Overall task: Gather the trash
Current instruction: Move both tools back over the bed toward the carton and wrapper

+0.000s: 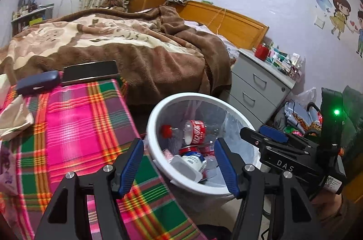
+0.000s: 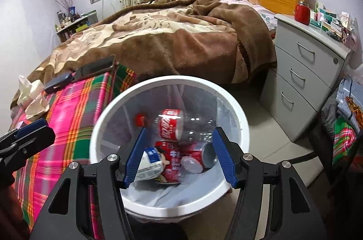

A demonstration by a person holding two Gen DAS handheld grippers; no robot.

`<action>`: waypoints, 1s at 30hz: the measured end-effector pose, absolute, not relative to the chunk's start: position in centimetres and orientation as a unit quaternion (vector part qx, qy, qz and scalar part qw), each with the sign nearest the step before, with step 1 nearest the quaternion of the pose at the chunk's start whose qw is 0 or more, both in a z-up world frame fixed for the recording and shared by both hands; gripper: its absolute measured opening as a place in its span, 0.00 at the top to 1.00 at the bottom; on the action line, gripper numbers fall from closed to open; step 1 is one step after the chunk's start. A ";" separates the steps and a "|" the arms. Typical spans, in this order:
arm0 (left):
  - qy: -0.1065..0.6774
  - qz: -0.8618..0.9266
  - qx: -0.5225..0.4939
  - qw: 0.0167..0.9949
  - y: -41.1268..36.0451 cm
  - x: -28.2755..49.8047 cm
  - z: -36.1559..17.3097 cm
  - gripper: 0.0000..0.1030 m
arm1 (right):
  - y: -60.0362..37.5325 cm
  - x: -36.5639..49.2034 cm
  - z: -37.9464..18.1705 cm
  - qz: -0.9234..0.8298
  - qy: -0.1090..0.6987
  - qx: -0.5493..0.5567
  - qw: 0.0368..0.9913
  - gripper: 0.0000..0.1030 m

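While both jaws gape empty, right gripper (image 1: pixel 264 134) reads "DAS" above bin (image 1: pixel 156 113).

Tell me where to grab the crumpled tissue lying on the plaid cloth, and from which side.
Take the crumpled tissue by its raised, bunched middle, coming from above with the left gripper, which is on that side and open. It lies low and loose on the plaid cloth, so a side approach would likely just push it; pinching the peak should gather it.
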State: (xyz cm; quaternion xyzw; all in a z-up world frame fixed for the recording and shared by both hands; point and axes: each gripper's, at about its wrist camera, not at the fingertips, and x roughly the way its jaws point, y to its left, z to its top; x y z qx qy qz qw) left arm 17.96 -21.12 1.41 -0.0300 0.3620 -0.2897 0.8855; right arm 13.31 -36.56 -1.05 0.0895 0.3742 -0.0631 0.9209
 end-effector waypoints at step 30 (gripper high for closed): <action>0.315 -0.102 -0.075 0.941 -0.7 12.5 2.6 0.38 | -23.8 14.1 -0.1 0.077 0.355 0.060 0.930 0.40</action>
